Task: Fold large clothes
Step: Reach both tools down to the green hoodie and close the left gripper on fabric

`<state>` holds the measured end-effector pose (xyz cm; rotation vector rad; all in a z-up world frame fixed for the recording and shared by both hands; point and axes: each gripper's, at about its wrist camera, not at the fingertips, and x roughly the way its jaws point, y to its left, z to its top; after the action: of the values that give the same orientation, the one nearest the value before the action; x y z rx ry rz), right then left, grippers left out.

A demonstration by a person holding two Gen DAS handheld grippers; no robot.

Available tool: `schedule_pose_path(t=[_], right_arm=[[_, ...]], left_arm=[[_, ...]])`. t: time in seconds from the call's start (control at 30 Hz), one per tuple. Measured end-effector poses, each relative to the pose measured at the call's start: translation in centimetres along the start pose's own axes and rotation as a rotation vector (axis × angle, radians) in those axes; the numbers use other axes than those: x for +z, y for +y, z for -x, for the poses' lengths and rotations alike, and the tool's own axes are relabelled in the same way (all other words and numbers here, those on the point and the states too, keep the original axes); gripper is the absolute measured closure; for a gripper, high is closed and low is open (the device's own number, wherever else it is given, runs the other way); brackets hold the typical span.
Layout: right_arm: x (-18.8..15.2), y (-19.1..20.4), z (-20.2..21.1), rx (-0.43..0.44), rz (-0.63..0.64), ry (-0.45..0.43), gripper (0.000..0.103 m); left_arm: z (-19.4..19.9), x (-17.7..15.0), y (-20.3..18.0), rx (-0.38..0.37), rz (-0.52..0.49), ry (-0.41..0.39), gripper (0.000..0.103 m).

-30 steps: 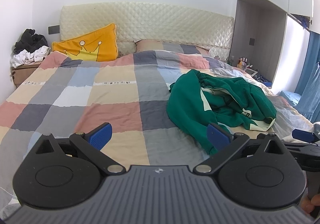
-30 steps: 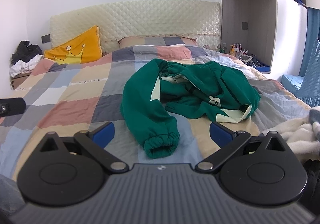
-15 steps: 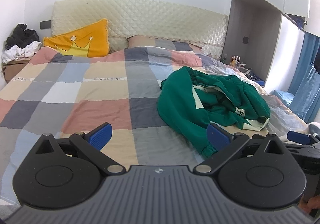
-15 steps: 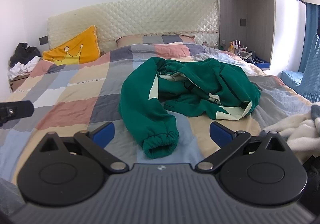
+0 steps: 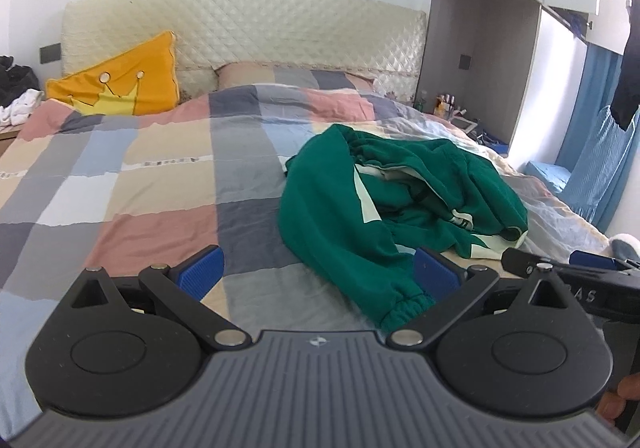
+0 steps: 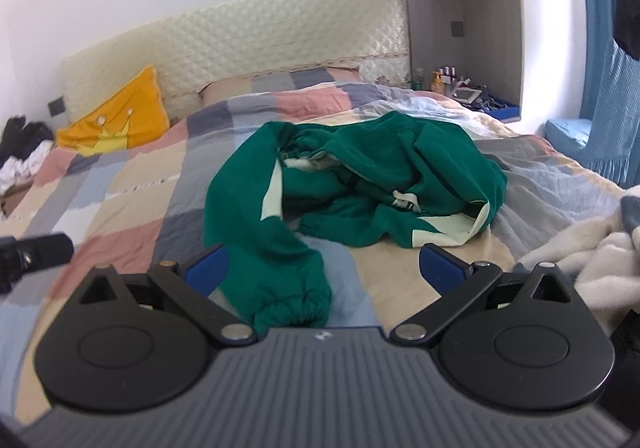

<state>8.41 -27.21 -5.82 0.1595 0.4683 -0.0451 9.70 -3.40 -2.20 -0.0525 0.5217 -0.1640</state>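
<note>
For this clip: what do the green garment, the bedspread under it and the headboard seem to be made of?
Green garment: likely a thick matte knit such as fleece or sweatshirt cotton, given its soft bulky folds and gathered elastic cuff. Bedspread: thin woven cloth, probably cotton, matte, with fine wrinkles and printed colour blocks. Headboard: padded cover in cream, diamond-quilted with a slight sheen; fabric or faux leather, I cannot tell.

Green garment [image 6: 352,183] with pale cream panels, crumpled in a loose heap on the checked bed [image 6: 132,203]. One long part stretched toward the camera, ending in a gathered elastic cuff [image 6: 294,308].
</note>
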Motion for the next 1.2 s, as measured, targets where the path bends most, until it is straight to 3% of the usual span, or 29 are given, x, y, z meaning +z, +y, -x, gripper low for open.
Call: schedule_pose_path(t=[0.4, 0.6, 0.77, 0.93, 1.2], right_arm=[[4.0, -4.2, -5.7, -0.013, -0.143, 0.032, 0.000], [5.0, -6.6, -9.4, 0.017, -0.233, 0.049, 0.000], [5.3, -7.5, -13.3, 0.053, -0.218, 0.088, 0.000], [5.3, -8.8, -16.8, 0.008, -0.186, 0.091, 0.000], [5.3, -11.7, -22.1, -0.116, -0.200, 0.071, 0.000]], left_arm=[[-10.2, 4.3, -1.8, -0.035, 0.047, 0.059, 0.001], [-16.6, 4.8, -2.0, -0.049, 0.065, 0.104, 0.001], [-21.5, 4.6, -1.9, -0.041, 0.054, 0.123, 0.001], [-26.4, 4.1, -1.0, 0.010, 0.036, 0.167, 0.001], [-32.7, 2.2, 2.0, 0.042, 0.118, 0.277, 0.002]])
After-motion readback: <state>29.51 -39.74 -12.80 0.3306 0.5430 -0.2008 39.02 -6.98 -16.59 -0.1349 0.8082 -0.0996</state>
